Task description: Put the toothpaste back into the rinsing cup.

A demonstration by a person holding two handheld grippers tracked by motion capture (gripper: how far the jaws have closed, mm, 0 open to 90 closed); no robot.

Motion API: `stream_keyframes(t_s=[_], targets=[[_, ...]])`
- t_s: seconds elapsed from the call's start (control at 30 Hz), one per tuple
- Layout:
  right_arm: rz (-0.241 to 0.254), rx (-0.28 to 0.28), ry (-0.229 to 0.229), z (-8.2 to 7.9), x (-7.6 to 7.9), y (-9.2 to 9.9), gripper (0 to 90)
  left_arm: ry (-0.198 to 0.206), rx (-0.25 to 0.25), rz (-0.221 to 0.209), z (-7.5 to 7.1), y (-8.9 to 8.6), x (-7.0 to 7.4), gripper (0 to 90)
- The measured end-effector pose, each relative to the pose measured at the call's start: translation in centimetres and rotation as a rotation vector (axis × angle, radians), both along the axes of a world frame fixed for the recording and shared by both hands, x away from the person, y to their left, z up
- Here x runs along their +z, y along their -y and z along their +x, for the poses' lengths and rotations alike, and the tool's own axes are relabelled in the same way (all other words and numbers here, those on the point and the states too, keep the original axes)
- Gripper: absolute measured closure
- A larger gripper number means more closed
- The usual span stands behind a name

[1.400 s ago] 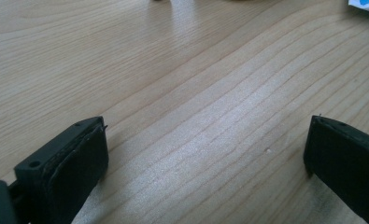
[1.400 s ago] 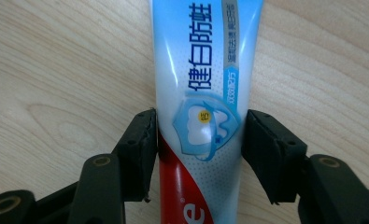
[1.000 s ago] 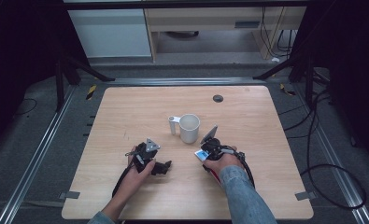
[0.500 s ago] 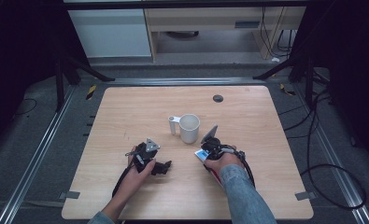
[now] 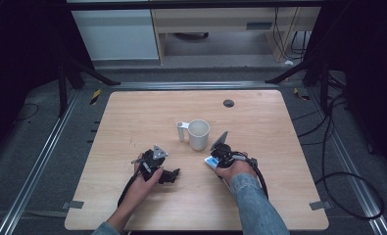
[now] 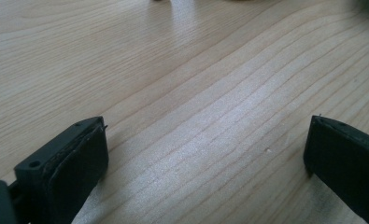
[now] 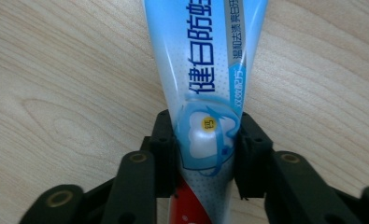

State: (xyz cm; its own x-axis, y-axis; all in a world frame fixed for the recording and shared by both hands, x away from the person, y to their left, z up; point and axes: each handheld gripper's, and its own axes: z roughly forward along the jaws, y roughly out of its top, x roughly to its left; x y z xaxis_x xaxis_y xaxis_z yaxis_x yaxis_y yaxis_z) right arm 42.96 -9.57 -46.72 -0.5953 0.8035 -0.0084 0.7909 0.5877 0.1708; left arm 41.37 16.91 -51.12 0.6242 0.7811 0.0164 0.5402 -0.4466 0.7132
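Little has shifted over the past second: both hands stay low on the near half of the wooden table (image 5: pixel 132 117), the white mug (image 5: pixel 198 134) standing just beyond them. The right gripper (image 7: pixel 205 140) still clamps a blue-and-white toothpaste tube (image 7: pixel 205 70), its jaws pressed against both sides of the tube just right of the mug. The left gripper (image 6: pixel 205 154) hangs over bare wood with its jaws spread wide, nothing between them.

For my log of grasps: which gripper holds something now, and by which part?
The right gripper is shut on the toothpaste tube, its jaws gripping the tube's narrower part. The left gripper is open, with bare table between its jaws.
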Motion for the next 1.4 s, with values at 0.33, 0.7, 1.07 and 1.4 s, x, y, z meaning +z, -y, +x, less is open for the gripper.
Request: stream_keyframes(t_s=[0.33,0.7,1.07,1.4], targets=[[0.053,-0.078,0.028,-0.9,1.0,0.3,72.0,-0.001,-0.006,0.004,0.0,-0.1,0.0,0.0],[0.213,-0.099,0.203,-2.3,5.9,1.7,72.4,0.001,-0.008,0.006,0.0,-0.1,0.0,0.0],[0.300,-0.123,0.343,-2.5,7.2,2.1,72.4,0.001,-0.010,0.006,0.0,-0.1,0.0,0.0],[0.355,-0.142,0.472,-2.7,7.4,2.1,72.4,0.000,-0.009,0.004,0.0,-0.1,0.0,0.0]])
